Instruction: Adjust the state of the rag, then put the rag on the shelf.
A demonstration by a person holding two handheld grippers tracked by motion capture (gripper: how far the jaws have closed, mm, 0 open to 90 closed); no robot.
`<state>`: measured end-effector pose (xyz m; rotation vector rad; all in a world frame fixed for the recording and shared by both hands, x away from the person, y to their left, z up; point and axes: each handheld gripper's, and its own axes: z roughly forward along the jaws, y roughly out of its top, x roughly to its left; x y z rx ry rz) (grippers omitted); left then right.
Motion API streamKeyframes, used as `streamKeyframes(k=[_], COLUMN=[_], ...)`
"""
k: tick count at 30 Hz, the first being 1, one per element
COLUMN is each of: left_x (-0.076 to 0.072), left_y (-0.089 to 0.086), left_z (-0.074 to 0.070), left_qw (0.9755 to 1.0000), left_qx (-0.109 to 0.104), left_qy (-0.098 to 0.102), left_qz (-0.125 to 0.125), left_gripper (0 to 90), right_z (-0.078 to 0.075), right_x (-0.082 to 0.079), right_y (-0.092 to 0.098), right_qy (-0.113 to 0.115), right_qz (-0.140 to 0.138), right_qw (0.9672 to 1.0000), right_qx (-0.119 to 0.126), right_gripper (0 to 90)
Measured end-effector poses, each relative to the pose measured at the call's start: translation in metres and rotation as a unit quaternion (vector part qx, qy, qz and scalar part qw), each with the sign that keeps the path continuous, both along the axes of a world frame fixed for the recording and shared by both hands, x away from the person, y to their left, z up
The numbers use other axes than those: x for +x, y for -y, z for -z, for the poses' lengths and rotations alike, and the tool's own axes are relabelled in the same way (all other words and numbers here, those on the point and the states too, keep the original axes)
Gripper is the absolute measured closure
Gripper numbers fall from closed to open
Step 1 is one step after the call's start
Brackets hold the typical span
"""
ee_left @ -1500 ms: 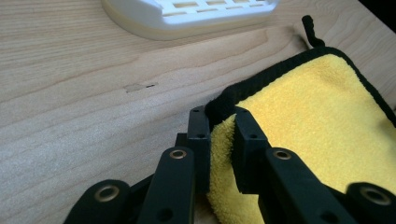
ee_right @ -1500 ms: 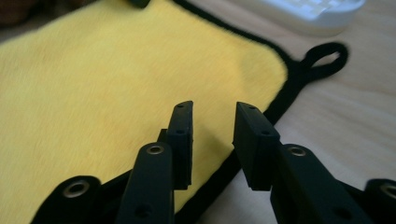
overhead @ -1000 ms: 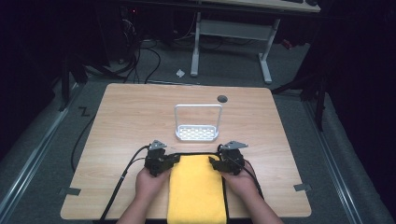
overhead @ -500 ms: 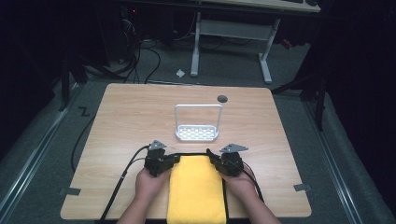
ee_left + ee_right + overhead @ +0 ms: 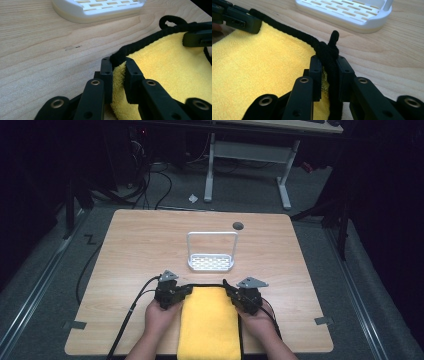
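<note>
The wooden bench (image 5: pixel 150 250) carried a yellow towel (image 5: pixel 209 325) laid flat at its near edge, between the person's hands, with a white rack (image 5: pixel 211 252) sitting just beyond it. Each far corner was held, I'd guess so the towel could be lifted evenly or folded. The left gripper (image 5: pixel 117 72) had its fingers pinching the left corner, the right gripper (image 5: pixel 329 72) pinching the right. The towel looked fluffy, with black trim (image 5: pixel 287 32) along its edge and a small loop (image 5: pixel 334 37) at the right corner.
</note>
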<state>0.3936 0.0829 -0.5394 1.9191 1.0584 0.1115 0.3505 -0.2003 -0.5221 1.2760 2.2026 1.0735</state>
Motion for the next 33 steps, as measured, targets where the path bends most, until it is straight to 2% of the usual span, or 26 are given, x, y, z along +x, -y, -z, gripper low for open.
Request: streamKeyframes(k=[2,5,10,15,17,19,21,23,27,33], left_x=[-0.001,0.000,-0.005,-0.010,-0.011,-0.012,-0.011,-0.008,-0.004,0.000], left_y=[0.001,0.000,0.000,-0.001,0.000,0.002,0.000,0.000,0.001,0.000], left_z=[0.000,-0.002,-0.009,-0.024,-0.029,-0.033,-0.038,-0.043,-0.062,-0.083], left_qw=[1.0000,1.0000,0.9994,0.9978,0.9966,0.9958,0.9961,0.9960,0.9941,0.9914], left_qx=[0.003,-0.003,-0.001,-0.013,-0.004,-0.001,-0.016,-0.019,-0.025,-0.048], left_qy=[0.004,0.006,0.033,0.061,0.078,0.086,0.081,0.082,0.103,0.119], left_qz=[0.002,0.003,-0.010,-0.022,-0.024,-0.029,-0.033,-0.030,-0.023,-0.028], left_gripper=[79.6,80.8,81.4,81.4,81.0,80.3,80.4,80.7,80.9,80.7], right_z=[0.000,-0.002,-0.008,-0.014,-0.018,-0.023,-0.028,-0.033,-0.043,-0.062], right_x=[-0.002,-0.004,-0.004,-0.005,-0.004,-0.004,-0.002,0.000,0.003,0.008], right_y=[0.000,0.001,-0.001,0.000,0.000,0.000,0.001,0.002,0.004,0.005], right_qy=[0.002,0.011,0.029,0.045,0.051,0.056,0.062,0.064,0.076,0.098], right_qz=[-0.001,-0.006,-0.006,-0.005,-0.005,-0.005,-0.005,-0.002,0.003,0.008], right_qw=[1.0000,0.9999,0.9996,0.9989,0.9985,0.9982,0.9979,0.9977,0.9966,0.9944], right_qx=[-0.004,-0.003,-0.002,0.011,0.016,0.022,0.021,0.024,0.029,0.039], right_gripper=[78.2,78.3,78.4,78.6,78.7,78.9,78.9,78.8,78.8,78.8])
